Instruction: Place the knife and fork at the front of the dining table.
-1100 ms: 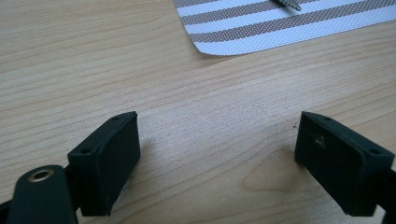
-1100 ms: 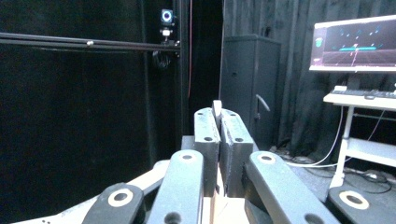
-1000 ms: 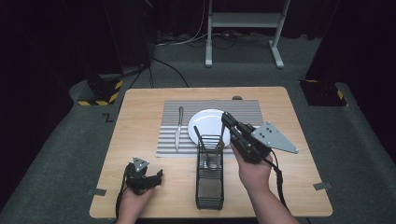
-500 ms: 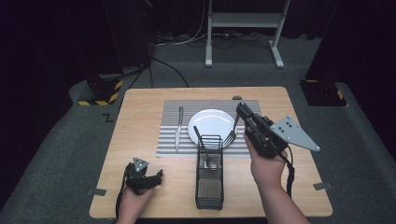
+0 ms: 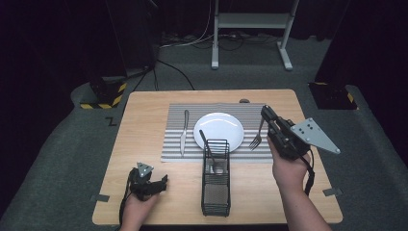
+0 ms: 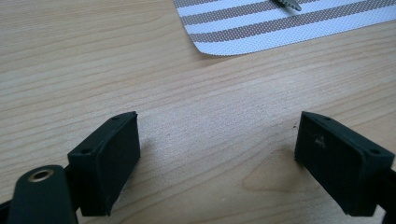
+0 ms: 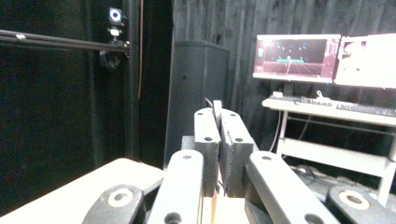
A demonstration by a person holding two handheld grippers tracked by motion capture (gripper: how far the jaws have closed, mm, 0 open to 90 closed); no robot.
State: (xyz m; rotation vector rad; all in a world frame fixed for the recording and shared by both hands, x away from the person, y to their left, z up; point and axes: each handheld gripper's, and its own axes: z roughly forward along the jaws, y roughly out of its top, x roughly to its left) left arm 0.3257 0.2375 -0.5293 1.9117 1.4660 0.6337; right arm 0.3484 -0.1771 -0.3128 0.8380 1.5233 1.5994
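My right gripper (image 5: 265, 112) is held above the right part of the striped placemat (image 5: 174, 144), shut on the handle end of a metal fork (image 5: 256, 137). The fork hangs tines-down just right of the white plate (image 5: 219, 131). In the right gripper view the jaws (image 7: 219, 114) are pressed together, and a thin metal end (image 7: 217, 107) pokes out between them. A knife (image 5: 184, 132) lies on the mat left of the plate. My left gripper (image 5: 162, 182) rests on the wooden table (image 5: 144, 110) near the front left, jaws (image 6: 217, 140) wide apart with nothing between them.
A black wire cutlery caddy (image 5: 215, 187) stands on the table in front of the plate, with a utensil (image 5: 207, 143) leaning in it. The placemat's corner (image 6: 243, 32) and the knife tip (image 6: 287, 3) lie ahead of the left gripper. Dark floor surrounds the table.
My right gripper has carried the fork to the right, from above the caddy and plate to the right side of the plate. The left gripper has stayed put.
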